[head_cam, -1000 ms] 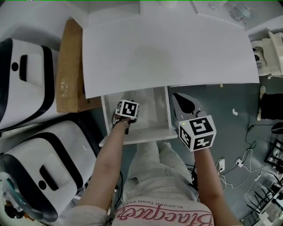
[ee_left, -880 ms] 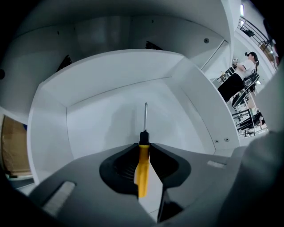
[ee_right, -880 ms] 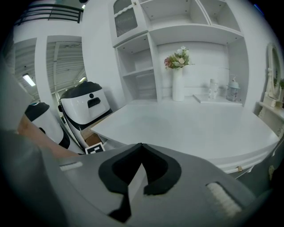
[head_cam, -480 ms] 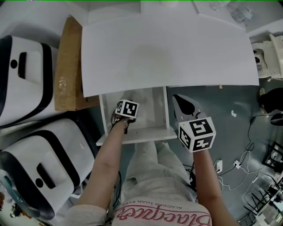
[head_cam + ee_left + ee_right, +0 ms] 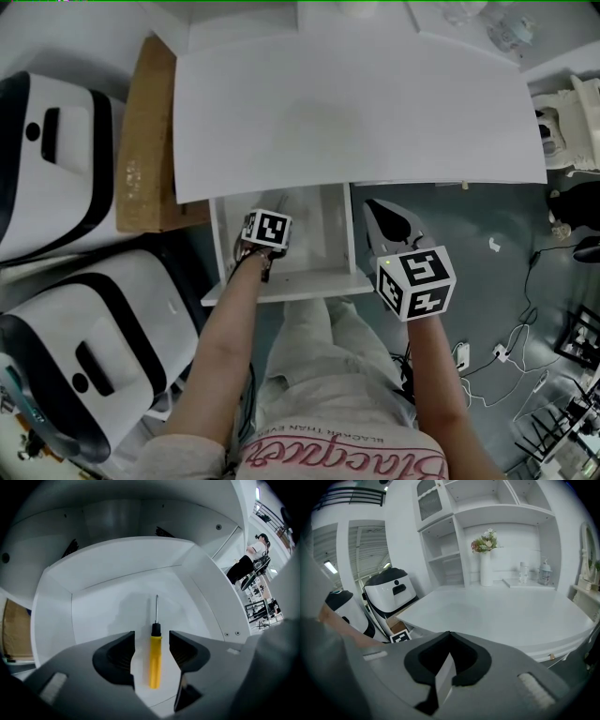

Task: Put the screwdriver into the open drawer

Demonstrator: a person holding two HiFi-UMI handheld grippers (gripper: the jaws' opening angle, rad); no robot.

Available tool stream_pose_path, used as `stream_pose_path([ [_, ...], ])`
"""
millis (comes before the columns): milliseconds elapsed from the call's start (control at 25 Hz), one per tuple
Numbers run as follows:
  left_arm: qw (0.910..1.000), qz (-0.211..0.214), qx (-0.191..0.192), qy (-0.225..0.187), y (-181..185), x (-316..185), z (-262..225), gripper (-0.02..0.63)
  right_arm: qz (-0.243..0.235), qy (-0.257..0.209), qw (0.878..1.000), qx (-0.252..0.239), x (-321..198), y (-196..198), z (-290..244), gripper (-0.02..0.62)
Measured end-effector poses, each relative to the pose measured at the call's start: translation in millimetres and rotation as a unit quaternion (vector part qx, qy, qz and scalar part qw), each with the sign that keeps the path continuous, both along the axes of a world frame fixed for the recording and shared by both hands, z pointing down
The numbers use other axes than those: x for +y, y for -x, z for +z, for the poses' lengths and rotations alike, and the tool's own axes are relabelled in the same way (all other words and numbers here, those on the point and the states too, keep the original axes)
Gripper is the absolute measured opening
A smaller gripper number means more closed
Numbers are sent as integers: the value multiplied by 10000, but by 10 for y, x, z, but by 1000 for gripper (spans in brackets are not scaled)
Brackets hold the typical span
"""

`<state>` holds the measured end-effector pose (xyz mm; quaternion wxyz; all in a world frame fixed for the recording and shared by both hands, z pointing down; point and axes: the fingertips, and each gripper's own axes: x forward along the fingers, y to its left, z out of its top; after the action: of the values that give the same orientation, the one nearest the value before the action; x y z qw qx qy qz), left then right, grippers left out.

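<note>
In the drawer (image 5: 52,616), left gripper (image 5: 151,638) nose-down; jaws just opening; screwdriver (image 5: 155,663) loose between

**Light:** bright, even, diffuse indoor; one ceiling strip light (image 5: 330,567) glows at the left of the right gripper view.

**Glare:** the white counter (image 5: 356,112) is near washed out in the head view, with little surface detail.

**Shadows:** few and soft-edged; a pale grey patch lies on the drawer (image 5: 93,616) floor, left of the screwdriver (image 5: 155,658) shaft.

**Distortion:** both gripper views are fisheye, with straight edges bowed and black vignette in the corners. The head view bends mildly at its margins.

**Focus:** the nearest foreground is soft in both gripper views, the middle distance sharper.

**Colour:** muted, greyish.
</note>
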<state>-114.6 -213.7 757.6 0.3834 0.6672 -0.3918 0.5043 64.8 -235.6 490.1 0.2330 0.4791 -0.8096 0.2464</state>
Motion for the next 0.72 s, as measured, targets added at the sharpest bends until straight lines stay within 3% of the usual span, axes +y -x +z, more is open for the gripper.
stream_pose_path([
  [120,10000,6,28,9,10,-11,-31,276,-1,-39,10000,-13,-8,-3,-41,2],
  [720,9992,30,11,-396,43,-65,-493,272,29,-277,9994,-196,-58,-30,-373,2],
])
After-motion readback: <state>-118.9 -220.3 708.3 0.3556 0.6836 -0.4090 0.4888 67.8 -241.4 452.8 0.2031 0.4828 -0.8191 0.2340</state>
